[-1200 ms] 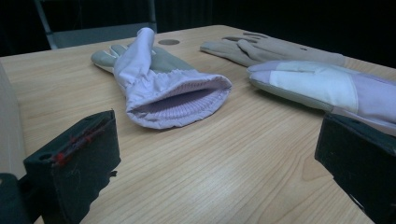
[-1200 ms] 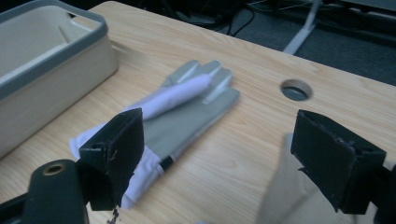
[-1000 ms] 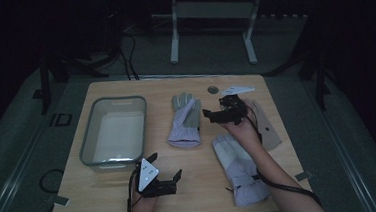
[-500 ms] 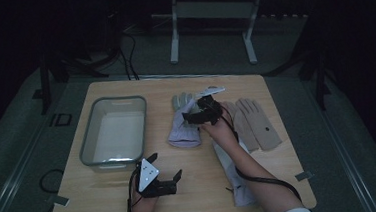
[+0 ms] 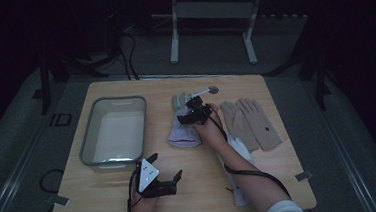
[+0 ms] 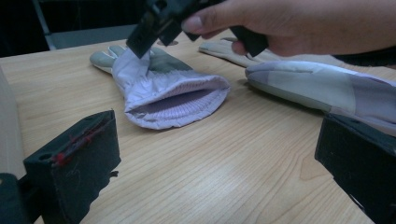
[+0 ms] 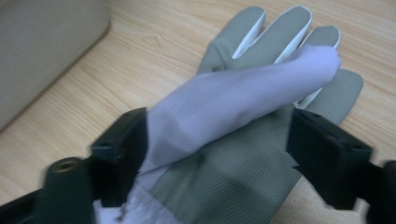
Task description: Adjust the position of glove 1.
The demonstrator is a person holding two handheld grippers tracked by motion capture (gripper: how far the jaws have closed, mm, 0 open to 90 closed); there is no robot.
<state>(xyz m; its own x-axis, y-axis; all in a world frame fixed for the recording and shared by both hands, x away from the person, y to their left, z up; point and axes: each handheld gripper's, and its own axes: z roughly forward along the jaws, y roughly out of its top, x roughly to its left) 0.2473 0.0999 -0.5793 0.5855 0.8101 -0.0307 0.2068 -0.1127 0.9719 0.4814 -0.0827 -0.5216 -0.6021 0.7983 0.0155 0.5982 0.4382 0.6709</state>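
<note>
The right gripper (image 7: 217,154) has been closing its wide jaws around the soft lilac and grey fabric glove (image 5: 183,128) lying on the wooden table (image 5: 107,202) beside the clear plastic tub (image 5: 92,142), and might pinch only the loose flap, so it slips free

Dim high view, dark surroundings, right gripper view seemingly motion-blurred

Centre of the frame: right gripper (image 5: 191,113) over the lilac glove (image 5: 184,132) on the worktop (image 5: 260,166). Left: grey tub (image 5: 114,133). Right: tan gloves (image 5: 251,123). Bottom: left gripper (image 5: 166,170), fingers apart.
</note>
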